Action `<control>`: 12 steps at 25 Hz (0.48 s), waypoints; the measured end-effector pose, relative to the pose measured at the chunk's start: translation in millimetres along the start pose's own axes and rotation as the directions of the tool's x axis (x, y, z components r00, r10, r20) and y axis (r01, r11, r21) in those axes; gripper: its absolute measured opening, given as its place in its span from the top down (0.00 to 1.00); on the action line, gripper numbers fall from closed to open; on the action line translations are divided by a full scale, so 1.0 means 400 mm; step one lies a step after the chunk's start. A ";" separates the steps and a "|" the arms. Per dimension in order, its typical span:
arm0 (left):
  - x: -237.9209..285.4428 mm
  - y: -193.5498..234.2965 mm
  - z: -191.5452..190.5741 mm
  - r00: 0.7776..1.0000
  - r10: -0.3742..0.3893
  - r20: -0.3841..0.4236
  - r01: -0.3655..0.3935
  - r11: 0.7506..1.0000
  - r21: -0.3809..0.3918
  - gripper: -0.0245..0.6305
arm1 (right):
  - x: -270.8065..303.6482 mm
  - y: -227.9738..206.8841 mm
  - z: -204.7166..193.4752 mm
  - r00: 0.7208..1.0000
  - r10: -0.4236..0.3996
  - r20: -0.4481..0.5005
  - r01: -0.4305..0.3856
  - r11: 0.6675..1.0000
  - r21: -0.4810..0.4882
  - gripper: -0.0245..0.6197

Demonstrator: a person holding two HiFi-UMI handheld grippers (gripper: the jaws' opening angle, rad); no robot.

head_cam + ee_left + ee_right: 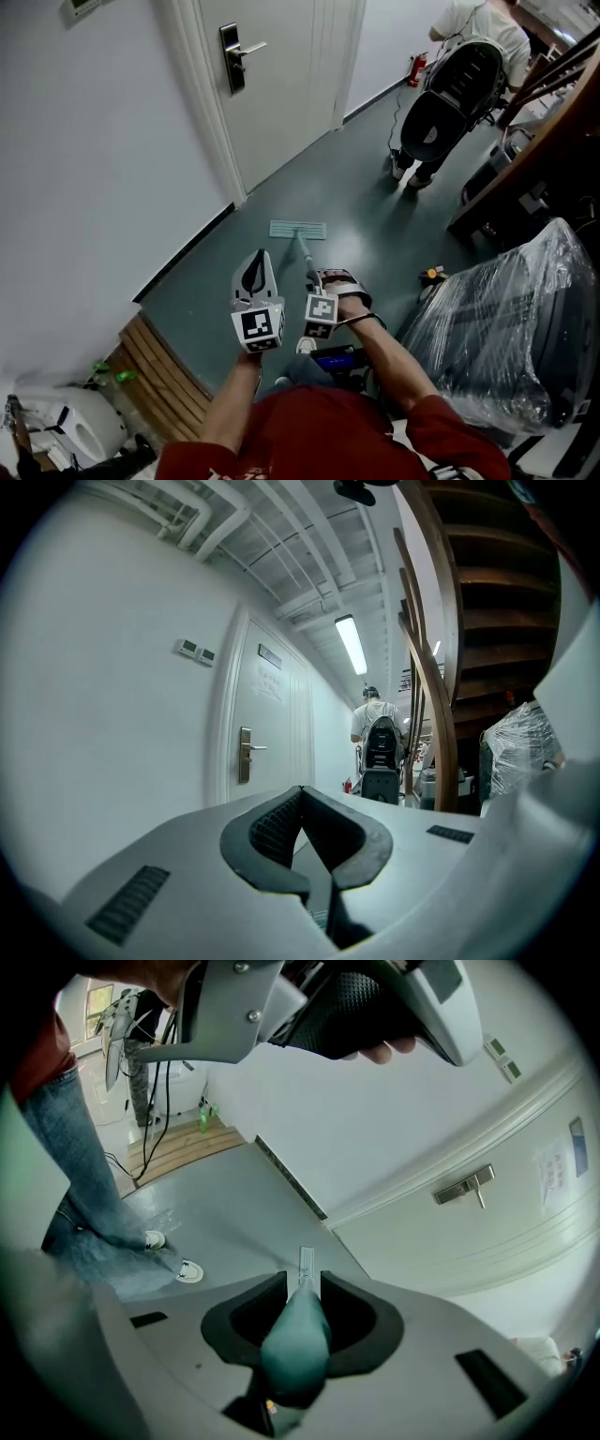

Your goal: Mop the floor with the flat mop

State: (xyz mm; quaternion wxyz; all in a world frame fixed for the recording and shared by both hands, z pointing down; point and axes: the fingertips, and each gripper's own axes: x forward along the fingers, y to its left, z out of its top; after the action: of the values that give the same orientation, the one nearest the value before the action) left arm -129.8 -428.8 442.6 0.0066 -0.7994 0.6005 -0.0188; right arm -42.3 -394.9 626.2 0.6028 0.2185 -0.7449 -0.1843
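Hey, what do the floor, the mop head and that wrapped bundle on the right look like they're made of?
Floor: smooth grey-green surface, likely vinyl sheet or painted concrete; dull sheen, no tile joints showing. Mop head: pale ribbed flat pad, probably microfibre cloth, though it is too small to be sure. Bundle: covered in clear plastic film, glossy and wrinkled; what lies under it can't be told.
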 end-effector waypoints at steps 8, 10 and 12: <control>-0.174 0.049 -0.017 0.999 0.040 0.003 -0.040 0.999 -0.006 0.94 | -0.068 0.138 0.080 1.000 0.010 0.002 -0.010 1.000 -0.006 0.78; -0.213 0.055 -0.023 0.999 0.048 0.001 -0.048 0.999 -0.007 0.94 | -0.093 0.172 0.099 1.000 0.019 0.009 -0.019 1.000 0.004 0.77; -0.254 0.056 -0.025 0.999 0.048 0.001 -0.048 0.999 -0.006 0.94 | -0.095 0.213 0.089 1.000 0.011 -0.021 -0.011 1.000 -0.016 0.77</control>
State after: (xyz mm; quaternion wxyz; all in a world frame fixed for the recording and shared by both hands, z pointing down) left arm -179.8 -337.5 449.8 0.0052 -0.7848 0.6195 -0.0164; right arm -79.0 -302.6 633.8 0.6133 0.2113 -0.7383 -0.1848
